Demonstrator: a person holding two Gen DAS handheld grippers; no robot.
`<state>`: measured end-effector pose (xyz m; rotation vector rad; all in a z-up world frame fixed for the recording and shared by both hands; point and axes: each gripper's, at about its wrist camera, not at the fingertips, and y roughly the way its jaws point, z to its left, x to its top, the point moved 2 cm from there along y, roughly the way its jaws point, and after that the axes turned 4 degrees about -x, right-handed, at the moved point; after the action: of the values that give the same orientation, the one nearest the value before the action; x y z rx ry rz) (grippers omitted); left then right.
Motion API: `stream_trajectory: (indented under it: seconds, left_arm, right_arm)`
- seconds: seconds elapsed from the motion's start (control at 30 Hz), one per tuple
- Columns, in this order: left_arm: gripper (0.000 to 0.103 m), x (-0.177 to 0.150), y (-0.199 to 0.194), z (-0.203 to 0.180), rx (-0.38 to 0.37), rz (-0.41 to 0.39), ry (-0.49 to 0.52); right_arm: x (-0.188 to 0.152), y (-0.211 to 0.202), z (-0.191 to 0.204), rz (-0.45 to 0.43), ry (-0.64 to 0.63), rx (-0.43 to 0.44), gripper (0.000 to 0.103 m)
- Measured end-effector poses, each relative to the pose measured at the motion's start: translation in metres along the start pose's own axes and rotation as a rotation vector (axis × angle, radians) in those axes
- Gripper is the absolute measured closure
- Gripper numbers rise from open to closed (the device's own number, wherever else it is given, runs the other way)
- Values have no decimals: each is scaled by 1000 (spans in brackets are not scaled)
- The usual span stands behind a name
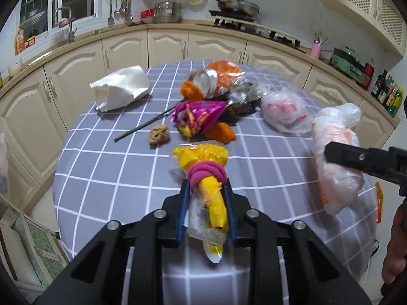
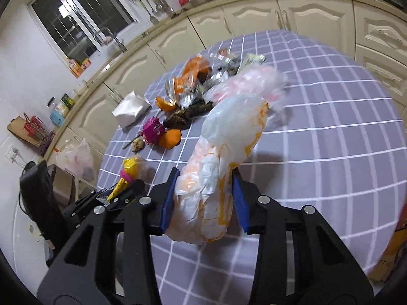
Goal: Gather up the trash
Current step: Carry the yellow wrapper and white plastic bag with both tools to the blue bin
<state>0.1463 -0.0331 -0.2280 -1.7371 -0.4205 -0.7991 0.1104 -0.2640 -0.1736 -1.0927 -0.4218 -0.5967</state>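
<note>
Nearest, left claw (image 1: pixel 206 190) clamped on a yellow wrapper with a pink band (image 1: pixel 207 175), right claw (image 2: pixel 203 185) clamped on a white-and-orange plastic bag (image 2: pixel 218 167). Beyond both, on the checked table (image 1: pixel 127 167): orange peel (image 1: pixel 222 133), magenta foil wrapper (image 1: pixel 198 117), crushed can (image 1: pixel 203 82), white paper bag (image 1: pixel 122 87).

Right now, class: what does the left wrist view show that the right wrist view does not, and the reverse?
Left wrist only: a frying pan on the stove and a pink cup.
Right wrist only: a plastic bag hanging beside the table.
Both: the checked tablecloth, the yellow wrapper in the left tool, and the white-and-orange bag in the right tool.
</note>
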Motion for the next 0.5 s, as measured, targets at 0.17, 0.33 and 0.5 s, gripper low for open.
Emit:
stream_trajectory:
  seconds: [0.17,0.33,0.5]
  left_arm:
    - [79,12,-23,-31,-42,-67,37]
    - [79,29,-38,-84,-128,-123,110]
    - [79,34,-32,-157,-236,-113,212]
  right_arm:
    - [6,-38,-21,-89,8,4,63]
    - [10,-78,-65,-176,65,-30,63]
    - [1,-121,-136,-245,178,-125,62]
